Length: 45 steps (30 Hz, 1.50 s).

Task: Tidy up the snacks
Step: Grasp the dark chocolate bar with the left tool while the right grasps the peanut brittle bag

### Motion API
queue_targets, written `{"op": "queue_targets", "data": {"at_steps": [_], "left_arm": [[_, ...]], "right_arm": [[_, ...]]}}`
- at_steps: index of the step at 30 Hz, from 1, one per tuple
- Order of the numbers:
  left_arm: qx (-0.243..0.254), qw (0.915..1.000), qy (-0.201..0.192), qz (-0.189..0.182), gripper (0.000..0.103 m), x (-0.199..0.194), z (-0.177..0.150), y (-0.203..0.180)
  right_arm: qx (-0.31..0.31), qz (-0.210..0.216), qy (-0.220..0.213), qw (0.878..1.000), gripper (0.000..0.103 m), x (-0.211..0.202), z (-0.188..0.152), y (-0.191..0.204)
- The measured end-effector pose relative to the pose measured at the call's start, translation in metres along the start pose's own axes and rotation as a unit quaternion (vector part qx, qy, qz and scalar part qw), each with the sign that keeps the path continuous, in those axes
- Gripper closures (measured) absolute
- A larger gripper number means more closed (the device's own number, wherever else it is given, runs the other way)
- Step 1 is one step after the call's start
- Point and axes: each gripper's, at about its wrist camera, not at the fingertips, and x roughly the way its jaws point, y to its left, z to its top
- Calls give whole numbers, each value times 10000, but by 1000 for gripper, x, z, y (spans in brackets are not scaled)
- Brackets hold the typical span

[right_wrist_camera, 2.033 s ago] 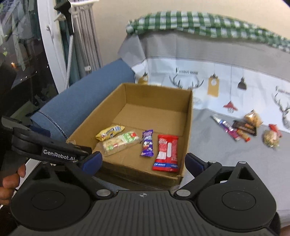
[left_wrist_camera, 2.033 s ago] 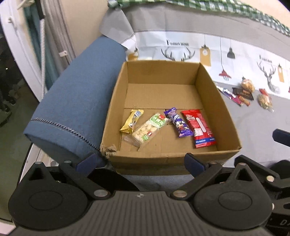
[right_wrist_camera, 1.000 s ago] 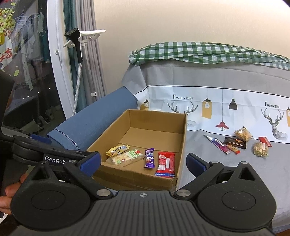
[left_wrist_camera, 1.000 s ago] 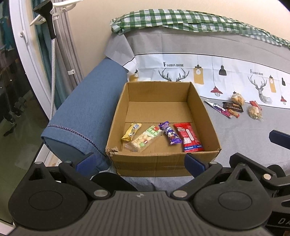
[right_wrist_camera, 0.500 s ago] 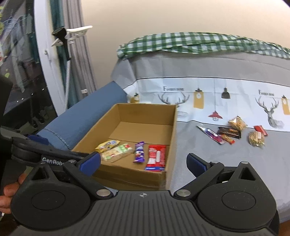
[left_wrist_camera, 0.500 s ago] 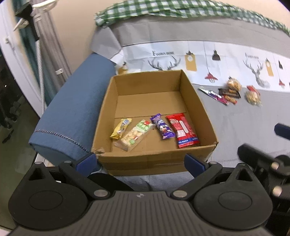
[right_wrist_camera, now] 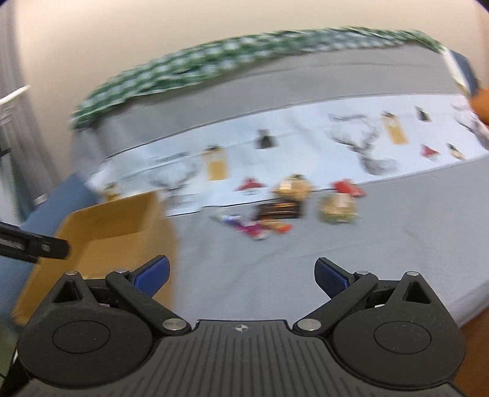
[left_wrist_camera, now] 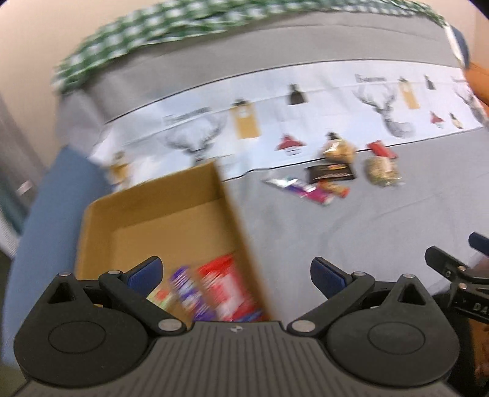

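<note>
Both views are motion-blurred. A cardboard box [left_wrist_camera: 159,220] sits on the grey sofa seat; a red packet [left_wrist_camera: 224,285] and a purple packet [left_wrist_camera: 186,290] lie in its near end. The box also shows in the right wrist view [right_wrist_camera: 116,226]. Several loose snacks lie on the seat to the right: a dark packet [left_wrist_camera: 331,173], a purple bar [left_wrist_camera: 301,190], a nut bag [left_wrist_camera: 383,172]; the right wrist view shows the dark packet [right_wrist_camera: 279,210] and nut bag [right_wrist_camera: 337,209]. My left gripper [left_wrist_camera: 237,274] is open and empty over the box's right wall. My right gripper [right_wrist_camera: 241,274] is open and empty above the seat.
A blue sofa arm [left_wrist_camera: 52,195] flanks the box on the left. A printed deer cover [left_wrist_camera: 305,116] runs along the backrest under a green checked cloth [left_wrist_camera: 183,27]. The right gripper's body [left_wrist_camera: 452,274] shows at the left view's right edge.
Both grippers have swung right, from facing the box toward the loose snacks on the seat. Both stay open and empty. The box and snacks have not moved.
</note>
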Motion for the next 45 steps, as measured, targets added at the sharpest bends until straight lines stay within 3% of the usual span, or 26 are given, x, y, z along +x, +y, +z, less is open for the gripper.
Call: {"op": "queue_targets", "data": {"at_steps": [6, 10, 12, 15, 20, 23, 28, 36, 42, 43, 44, 45], "left_arm": [[552, 9957, 500, -551, 0, 112, 72, -59], [869, 9903, 814, -721, 0, 196, 105, -82], [848, 9904, 914, -589, 0, 227, 115, -85], [754, 9901, 1088, -475, 0, 266, 125, -84], [941, 9869, 1178, -573, 0, 309, 139, -93], [1302, 9808, 1154, -885, 0, 334, 150, -116], [1745, 9691, 1079, -1371, 0, 362, 166, -157], [2012, 9570, 1397, -1553, 0, 385, 167, -192], [1990, 9559, 1505, -1549, 2, 387, 170, -194], [1970, 9561, 1517, -1547, 4, 386, 171, -194], [1977, 9565, 1450, -1580, 21, 383, 172, -195], [2078, 9568, 1243, -1612, 45, 374, 173, -196]], "right_arm": [[676, -743, 54, 9949, 1, 80, 25, -71], [1269, -1361, 23, 9825, 1, 173, 42, -105], [1281, -1623, 60, 9784, 1, 219, 46, -115], [1167, -1694, 264, 9783, 1, 282, 46, -129], [834, -1952, 527, 9758, 1, 355, 42, -142], [638, -2201, 314, 9729, 3, 363, 45, -151], [843, -2591, 256, 9618, 2, 360, 44, -177], [824, -2581, 256, 9622, 1, 360, 42, -177], [829, -2552, 247, 9630, 1, 358, 42, -179], [822, -2556, 244, 9630, 1, 358, 42, -179], [808, -2559, 242, 9630, 1, 359, 42, -179], [797, -2555, 243, 9632, 3, 359, 42, -179]]}}
